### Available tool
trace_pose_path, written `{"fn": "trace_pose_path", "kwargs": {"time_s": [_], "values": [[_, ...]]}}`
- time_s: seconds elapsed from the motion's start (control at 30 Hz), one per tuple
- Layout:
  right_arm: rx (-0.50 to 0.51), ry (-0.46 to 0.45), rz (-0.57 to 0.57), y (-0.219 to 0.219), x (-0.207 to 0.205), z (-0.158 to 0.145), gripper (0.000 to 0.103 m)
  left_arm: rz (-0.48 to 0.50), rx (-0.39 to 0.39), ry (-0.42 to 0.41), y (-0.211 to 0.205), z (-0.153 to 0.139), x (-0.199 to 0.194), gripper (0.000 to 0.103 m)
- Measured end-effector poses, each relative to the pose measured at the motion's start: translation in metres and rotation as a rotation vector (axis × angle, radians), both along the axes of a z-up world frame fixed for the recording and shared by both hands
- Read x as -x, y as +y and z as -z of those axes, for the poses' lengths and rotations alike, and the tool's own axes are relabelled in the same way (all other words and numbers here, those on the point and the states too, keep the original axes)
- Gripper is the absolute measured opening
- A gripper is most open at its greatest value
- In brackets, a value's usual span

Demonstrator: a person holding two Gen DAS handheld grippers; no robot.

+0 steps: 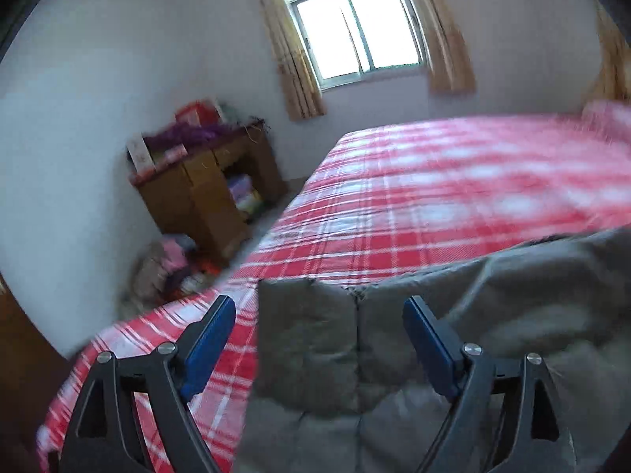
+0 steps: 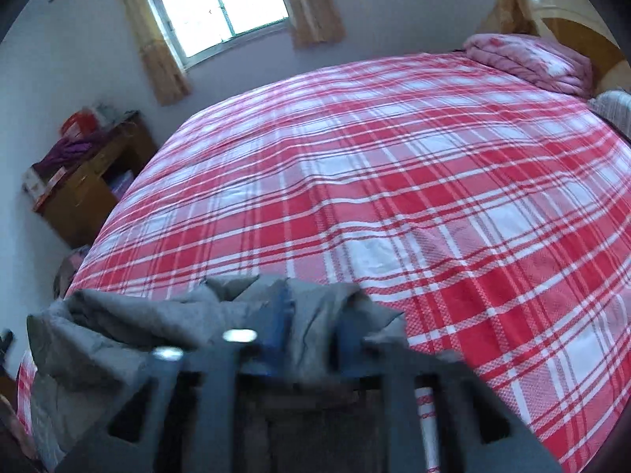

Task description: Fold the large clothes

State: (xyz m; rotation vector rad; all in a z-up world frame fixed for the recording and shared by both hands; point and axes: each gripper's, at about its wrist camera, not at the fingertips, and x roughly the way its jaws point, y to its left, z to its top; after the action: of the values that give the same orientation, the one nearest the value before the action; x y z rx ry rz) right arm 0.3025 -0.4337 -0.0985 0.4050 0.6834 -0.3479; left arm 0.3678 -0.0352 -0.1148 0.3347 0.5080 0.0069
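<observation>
- The large grey quilted garment (image 1: pixel 394 354) lay rumpled on the red-and-white plaid bed cover (image 1: pixel 414 197).
- The left tongs (image 1: pixel 319 351) stood spread, the garment's folded edge between them, untouched.
- The right tongs (image 2: pixel 311 339) were blurred; I cannot tell their state, grey cloth lying between them.

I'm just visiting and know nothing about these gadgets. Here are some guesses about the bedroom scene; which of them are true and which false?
1. The bed cover is red and white plaid. True.
2. The garment on the bed is bright yellow. False: it is grey.
3. The left gripper stands open, its blue pads on either side of the grey cloth without pressing it. True.
4. The window is fully covered by its curtains. False: they hang at its sides and daylight comes in.
5. A folded pink blanket lies at the far end of the bed. True.
</observation>
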Motion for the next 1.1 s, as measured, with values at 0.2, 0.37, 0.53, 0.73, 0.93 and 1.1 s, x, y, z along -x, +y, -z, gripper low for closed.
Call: {"fn": "trace_pose_path", "kwargs": {"time_s": [0.2, 0.37, 0.53, 0.73, 0.93, 1.1], "values": [[0.211, -0.066, -0.07, 0.071, 0.009, -0.026, 0.083, -0.041, -0.06, 0.027, -0.022, 0.03, -0.034, 0.087], [0.323, -0.025, -0.283, 0.139, -0.021, -0.008, 0.087, -0.062, -0.095, 0.028, -0.03, 0.034, -0.051, 0.087], [0.332, 0.093, -0.211, 0.118, -0.052, 0.035, 0.086, -0.061, -0.063, 0.086, -0.034, 0.043, -0.068, 0.087], [0.241, 0.105, -0.17, 0.087, -0.056, 0.054, 0.083, -0.074, -0.023, 0.134, -0.035, 0.057, -0.083, 0.091], [0.192, 0.114, -0.158, 0.083, -0.051, 0.064, 0.084, -0.065, -0.022, 0.149, -0.038, 0.063, -0.087, 0.094], [0.178, 0.118, -0.141, 0.082, -0.05, 0.068, 0.084, -0.063, -0.042, 0.163, -0.042, 0.068, -0.09, 0.096]]}}
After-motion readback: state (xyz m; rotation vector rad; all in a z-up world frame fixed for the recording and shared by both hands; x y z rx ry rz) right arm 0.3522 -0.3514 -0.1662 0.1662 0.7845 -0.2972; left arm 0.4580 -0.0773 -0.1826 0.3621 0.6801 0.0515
